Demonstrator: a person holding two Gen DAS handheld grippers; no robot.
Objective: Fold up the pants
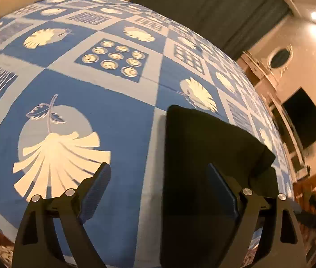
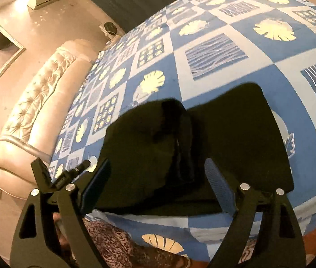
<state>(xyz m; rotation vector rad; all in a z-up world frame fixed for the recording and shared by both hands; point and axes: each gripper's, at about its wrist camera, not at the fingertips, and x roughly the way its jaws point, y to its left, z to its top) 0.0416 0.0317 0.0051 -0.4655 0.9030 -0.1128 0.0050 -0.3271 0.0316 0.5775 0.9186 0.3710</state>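
The fingers (image 2: 219,184) of both grippers are spread wide, holding nothing. The black pants (image 2: 202,138) lie folded on the bed (image 2: 236,44). Press the bumpy part flat, gently.

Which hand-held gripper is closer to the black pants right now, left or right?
Right. The right hand-held gripper hangs open directly over the pants, fingers straddling the fabric. The left hand-held gripper is open off their edge, mostly over the bedspread.
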